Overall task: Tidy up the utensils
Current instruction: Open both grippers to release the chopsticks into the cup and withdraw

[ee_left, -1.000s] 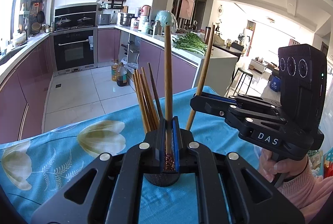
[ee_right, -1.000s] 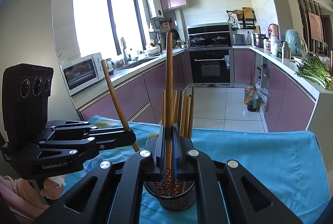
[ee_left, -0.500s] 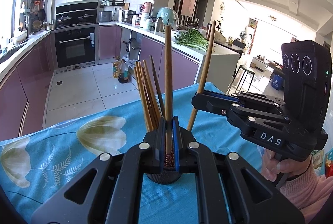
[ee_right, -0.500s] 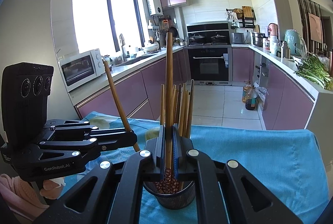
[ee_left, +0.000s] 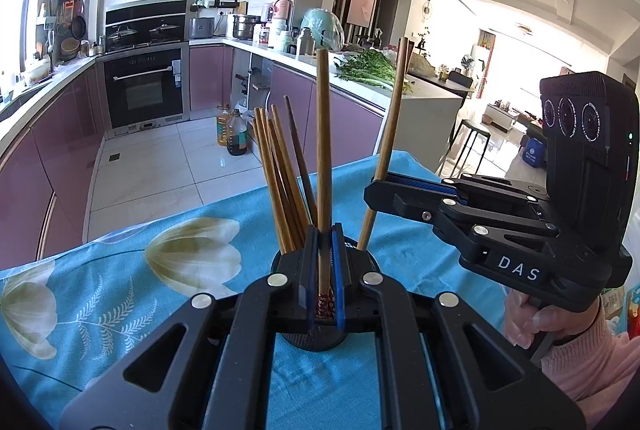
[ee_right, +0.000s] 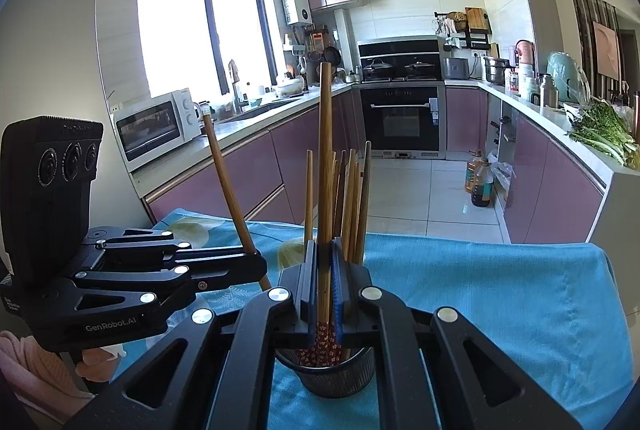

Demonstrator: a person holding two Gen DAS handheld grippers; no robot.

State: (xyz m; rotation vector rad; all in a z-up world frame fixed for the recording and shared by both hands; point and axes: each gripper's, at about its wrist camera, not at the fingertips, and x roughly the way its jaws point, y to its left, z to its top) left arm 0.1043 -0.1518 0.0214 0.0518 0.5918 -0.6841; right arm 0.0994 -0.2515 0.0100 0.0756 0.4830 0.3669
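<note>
A black mesh utensil holder stands on a blue flowered tablecloth with several wooden chopsticks upright in it. My left gripper is shut on one upright chopstick. Its red patterned lower end sits over the holder's mouth. My right gripper is shut on a second chopstick, which also hangs over the holder. Each gripper shows in the other's view: the right gripper with its slanted chopstick, the left gripper with its slanted chopstick.
A hand in a pink sleeve holds the right gripper's handle. Beyond the table's far edge lie a tiled kitchen floor, purple cabinets, an oven, oil bottles and a counter with greens.
Both grippers keep their grip on their chopsticks. The views have only shifted slightly; nothing was taken or let go.
</note>
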